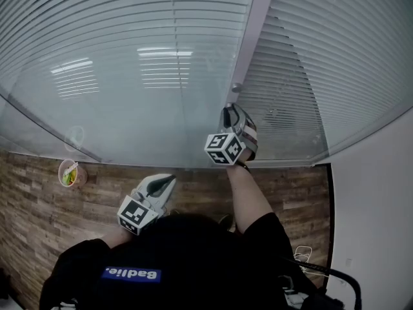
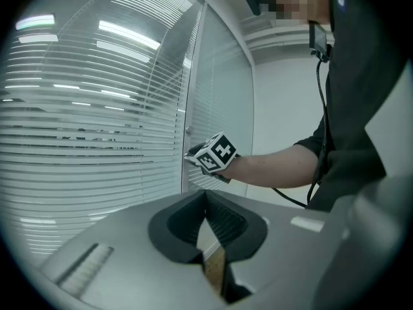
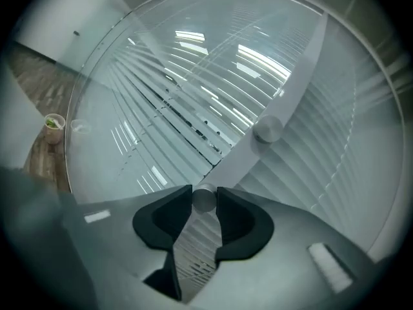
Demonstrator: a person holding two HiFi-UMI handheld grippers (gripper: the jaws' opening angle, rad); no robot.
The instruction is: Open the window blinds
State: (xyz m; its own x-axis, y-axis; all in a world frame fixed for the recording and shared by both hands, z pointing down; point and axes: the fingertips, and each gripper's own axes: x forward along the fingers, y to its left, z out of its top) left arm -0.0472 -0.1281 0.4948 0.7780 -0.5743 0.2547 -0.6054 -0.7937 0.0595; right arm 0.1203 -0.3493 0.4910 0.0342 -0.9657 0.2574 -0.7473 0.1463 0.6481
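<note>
White slatted blinds (image 1: pixel 116 50) hang behind glass panes on both sides of a grey frame post (image 1: pixel 255 31). Two round metal knobs sit on that post. The upper knob (image 3: pixel 267 130) is free. The lower knob (image 3: pixel 204 199) sits between the tips of my right gripper (image 3: pixel 204 204), and both pads touch it. From the head view my right gripper (image 1: pixel 230 110) reaches up against the post just below the free knob (image 1: pixel 236 88). My left gripper (image 1: pixel 162 185) hangs low near my chest, jaws together and empty. It looks across at the right gripper (image 2: pixel 191 156).
A paper cup (image 1: pixel 70 173) stands on the wood floor by the glass at the left. A white wall (image 1: pixel 377 225) closes the right side. A black cable (image 1: pixel 322 270) runs down by my right hip.
</note>
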